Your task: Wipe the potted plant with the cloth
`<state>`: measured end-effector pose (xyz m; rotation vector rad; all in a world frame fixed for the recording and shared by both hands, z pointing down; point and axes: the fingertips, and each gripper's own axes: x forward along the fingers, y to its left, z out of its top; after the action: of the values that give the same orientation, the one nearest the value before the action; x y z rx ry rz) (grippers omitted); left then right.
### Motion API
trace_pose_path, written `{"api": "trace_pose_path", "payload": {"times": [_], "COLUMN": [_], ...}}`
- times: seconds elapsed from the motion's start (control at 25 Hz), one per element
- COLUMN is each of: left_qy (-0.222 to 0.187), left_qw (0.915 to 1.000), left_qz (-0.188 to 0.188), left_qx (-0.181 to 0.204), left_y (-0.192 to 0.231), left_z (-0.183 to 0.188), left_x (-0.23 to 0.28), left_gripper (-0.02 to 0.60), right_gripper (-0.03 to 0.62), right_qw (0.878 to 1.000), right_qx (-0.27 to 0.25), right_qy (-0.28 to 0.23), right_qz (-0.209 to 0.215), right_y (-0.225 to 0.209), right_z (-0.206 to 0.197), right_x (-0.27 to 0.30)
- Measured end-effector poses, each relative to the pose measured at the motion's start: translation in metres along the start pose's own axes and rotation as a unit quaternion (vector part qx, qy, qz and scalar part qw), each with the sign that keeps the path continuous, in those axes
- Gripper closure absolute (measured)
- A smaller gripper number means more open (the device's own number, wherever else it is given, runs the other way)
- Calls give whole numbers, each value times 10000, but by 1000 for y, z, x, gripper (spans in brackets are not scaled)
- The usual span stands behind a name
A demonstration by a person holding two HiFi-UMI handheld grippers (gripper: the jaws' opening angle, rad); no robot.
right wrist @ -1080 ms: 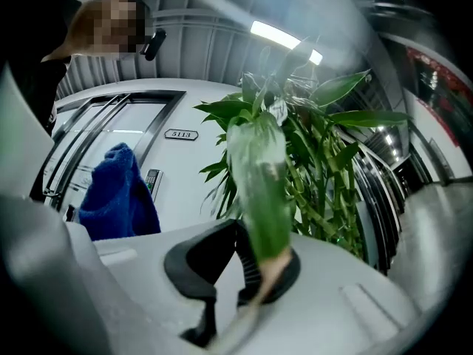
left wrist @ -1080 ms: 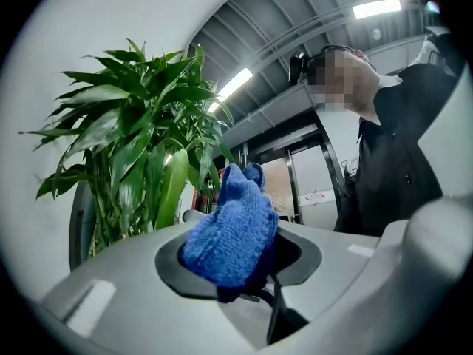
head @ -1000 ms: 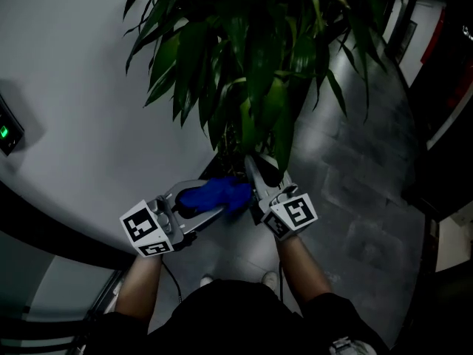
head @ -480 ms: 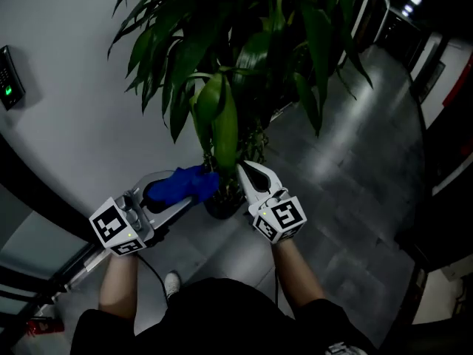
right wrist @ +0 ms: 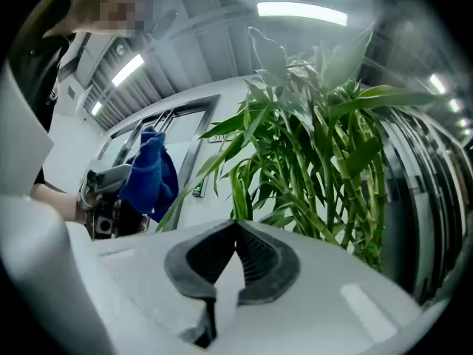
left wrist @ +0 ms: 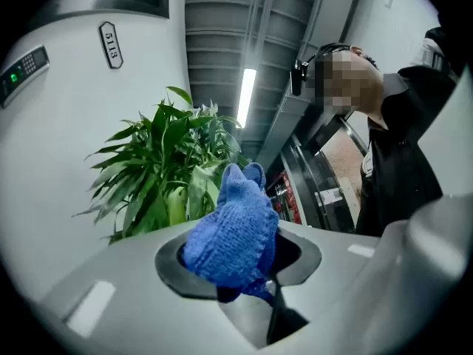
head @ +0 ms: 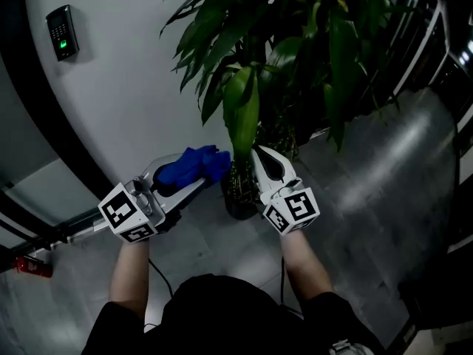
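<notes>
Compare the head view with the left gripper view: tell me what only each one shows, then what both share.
Only the head view shows the right gripper, the pot at the plant's base and the grey floor. Only the left gripper view shows the number plate on the wall and the ceiling light. Both show the plant and the blue cloth, which is clamped in the tongs of the left gripper.

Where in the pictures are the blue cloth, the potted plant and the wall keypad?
blue cloth (left wrist: pixel 230 235), left gripper view, middle of the bundle.
potted plant (head: pixel 244 120), head view, on the large hanging leaf.
wall keypad (head: pixel 62 32), head view, middle of its dark face.
</notes>
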<state>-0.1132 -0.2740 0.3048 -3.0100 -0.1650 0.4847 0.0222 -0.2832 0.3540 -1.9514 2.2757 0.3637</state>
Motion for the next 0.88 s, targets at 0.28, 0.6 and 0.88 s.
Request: {"api": "trace_pose_path", "payload": {"times": [0.28,0.6,0.88], "left_qy": [343,681,874], "left_qw": [9985,9901,9753], "left_qz": [-201,-430,-3], "left_qx": [369,1147,2028], "left_y": [20,27,58], "left_z": [57,97,112], "left_x": [30,81,121], "left_gripper": [426,426,426], "right_gripper": [591,591,591], "right_qw": [9979,9981,9978], "right_qx": [329,-82,-83], "right_qy": [-517,-590,-594], "right_qz": [-225,180,299], "right_y": [-10,4,15], "right_z": [38,55,59], "right_x": [24,43,53]}}
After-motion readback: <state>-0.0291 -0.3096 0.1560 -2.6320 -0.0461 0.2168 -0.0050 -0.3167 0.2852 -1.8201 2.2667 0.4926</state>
